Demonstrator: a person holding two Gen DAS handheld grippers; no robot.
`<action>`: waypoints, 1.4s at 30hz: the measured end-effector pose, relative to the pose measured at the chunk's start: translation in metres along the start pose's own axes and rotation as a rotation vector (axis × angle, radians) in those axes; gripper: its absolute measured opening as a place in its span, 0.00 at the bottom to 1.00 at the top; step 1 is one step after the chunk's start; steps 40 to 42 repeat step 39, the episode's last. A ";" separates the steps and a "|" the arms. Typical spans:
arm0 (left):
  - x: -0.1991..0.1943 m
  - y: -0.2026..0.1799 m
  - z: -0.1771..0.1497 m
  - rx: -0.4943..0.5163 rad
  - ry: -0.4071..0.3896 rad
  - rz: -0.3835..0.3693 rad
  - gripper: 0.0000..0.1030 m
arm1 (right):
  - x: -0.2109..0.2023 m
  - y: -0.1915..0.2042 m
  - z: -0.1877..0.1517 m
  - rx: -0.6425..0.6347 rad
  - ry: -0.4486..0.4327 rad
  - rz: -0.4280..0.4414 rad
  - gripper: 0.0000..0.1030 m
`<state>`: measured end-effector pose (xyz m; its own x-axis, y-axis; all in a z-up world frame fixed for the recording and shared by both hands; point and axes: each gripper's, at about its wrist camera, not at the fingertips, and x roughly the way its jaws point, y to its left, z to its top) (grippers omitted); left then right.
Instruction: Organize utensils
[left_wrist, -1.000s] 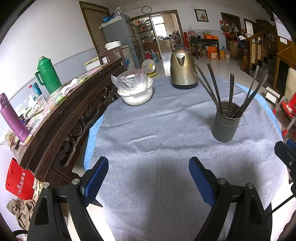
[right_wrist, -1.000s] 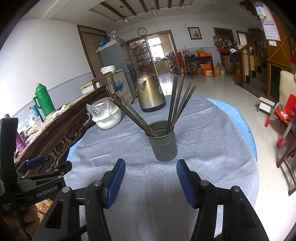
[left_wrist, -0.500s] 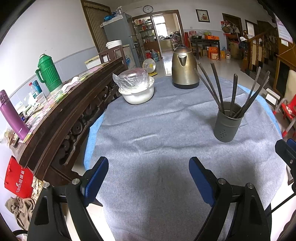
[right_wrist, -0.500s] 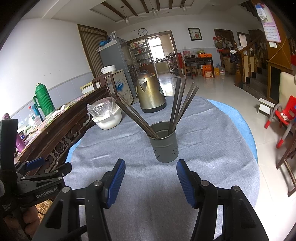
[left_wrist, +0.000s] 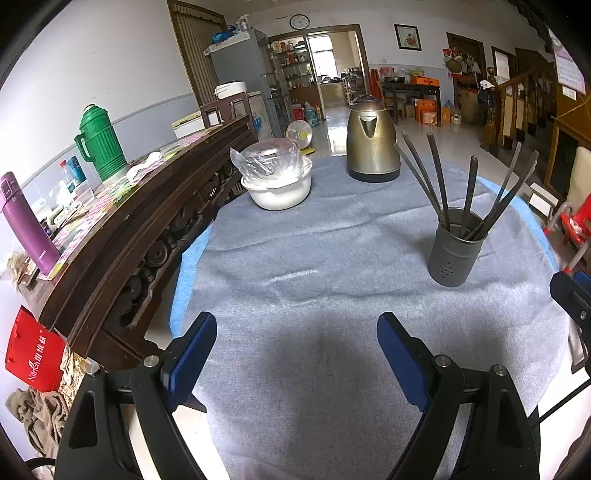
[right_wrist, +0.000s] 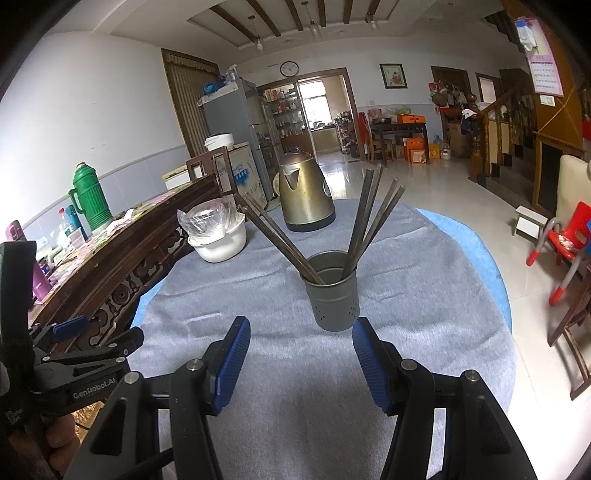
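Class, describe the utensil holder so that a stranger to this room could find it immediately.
Start at the round table under the grey cloth. Nearer than the brass-coloured kettle and the white bowl stands the utensil holder: a dark grey perforated cup, the only thing with long chopsticks fanning out.

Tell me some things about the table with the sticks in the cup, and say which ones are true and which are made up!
1. The chopsticks stand in the grey holder. True.
2. The holder lies tipped over on the cloth. False: it stands upright.
3. The right gripper holds a chopstick. False: it is open and empty.
4. The left gripper is open, with nothing in it. True.
5. The kettle is bright red. False: it is brassy metal.
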<state>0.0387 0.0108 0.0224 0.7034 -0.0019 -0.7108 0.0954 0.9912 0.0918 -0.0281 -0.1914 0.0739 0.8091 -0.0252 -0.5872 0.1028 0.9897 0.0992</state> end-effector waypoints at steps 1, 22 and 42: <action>0.000 0.001 0.000 -0.001 0.000 -0.002 0.86 | -0.001 0.001 0.000 -0.001 -0.002 -0.001 0.60; -0.009 0.024 -0.004 -0.033 -0.035 -0.054 0.86 | -0.026 0.028 0.009 -0.050 -0.066 -0.065 0.60; 0.013 0.020 0.000 -0.047 0.016 -0.040 0.86 | 0.002 0.019 0.014 -0.040 -0.040 -0.036 0.60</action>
